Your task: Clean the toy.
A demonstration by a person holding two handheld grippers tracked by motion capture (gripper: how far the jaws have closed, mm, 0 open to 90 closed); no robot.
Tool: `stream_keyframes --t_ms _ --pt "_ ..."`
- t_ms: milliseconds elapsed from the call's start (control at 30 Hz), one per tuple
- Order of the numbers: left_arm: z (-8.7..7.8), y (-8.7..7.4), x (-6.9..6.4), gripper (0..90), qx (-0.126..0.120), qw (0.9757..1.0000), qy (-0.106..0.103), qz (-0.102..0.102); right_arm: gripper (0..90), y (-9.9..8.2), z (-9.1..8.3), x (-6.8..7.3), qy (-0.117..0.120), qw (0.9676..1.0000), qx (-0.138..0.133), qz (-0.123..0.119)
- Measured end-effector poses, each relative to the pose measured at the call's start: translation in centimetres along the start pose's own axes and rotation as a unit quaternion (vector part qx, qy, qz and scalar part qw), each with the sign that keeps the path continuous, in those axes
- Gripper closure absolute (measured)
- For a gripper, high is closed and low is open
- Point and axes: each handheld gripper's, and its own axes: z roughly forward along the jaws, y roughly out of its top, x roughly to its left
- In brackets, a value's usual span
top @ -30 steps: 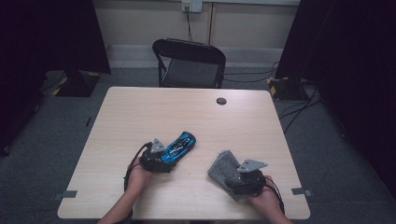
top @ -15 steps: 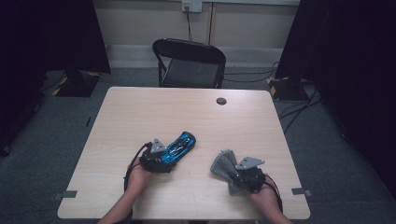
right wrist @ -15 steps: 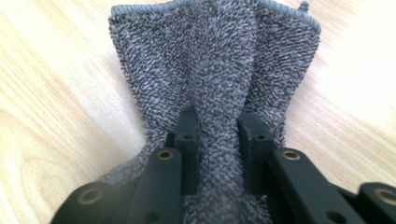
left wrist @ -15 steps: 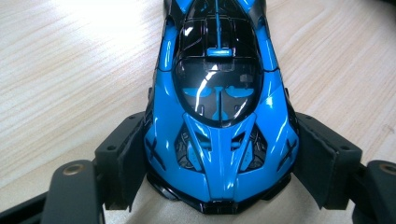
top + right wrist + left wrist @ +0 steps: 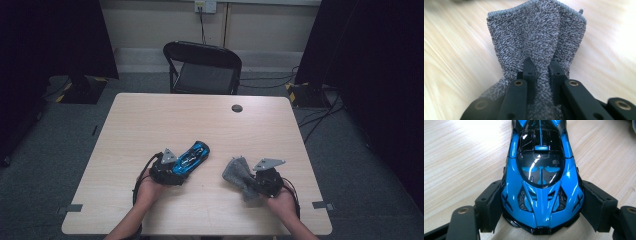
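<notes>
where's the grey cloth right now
The grey cloth is pinched in the right gripper at the table's near right in the high view, right of the blue toy car.

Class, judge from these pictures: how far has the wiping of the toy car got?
Done: the left gripper clamps the blue toy car on the table; the right gripper, jaws just closed, pinches the grey cloth. In hand: the cloth is bunched, apart from the car. Left: probably the wiping itself.

Dim room — black chair (image 5: 202, 67) behind table (image 5: 150, 120).
</notes>
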Motion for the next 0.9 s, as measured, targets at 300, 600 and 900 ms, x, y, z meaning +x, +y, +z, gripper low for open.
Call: stream_keyframes --t_ms 300,600,900 --pt "0.0 0.0 0.0 25.4 0.0 1.0 0.0 0.0 79.6 5.7 1.8 1.7 0.011 0.9987 -0.028 -0.04" --pt "0.0 0.0 0.0 25.4 0.0 1.0 0.0 0.0 79.5 10.5 6.0 5.0 0.046 0.9955 -0.023 -0.079" --pt "0.0 0.0 0.0 25.5 0.0 1.0 0.002 0.002 79.2 13.0 9.8 8.4 0.053 0.9887 0.025 -0.138"
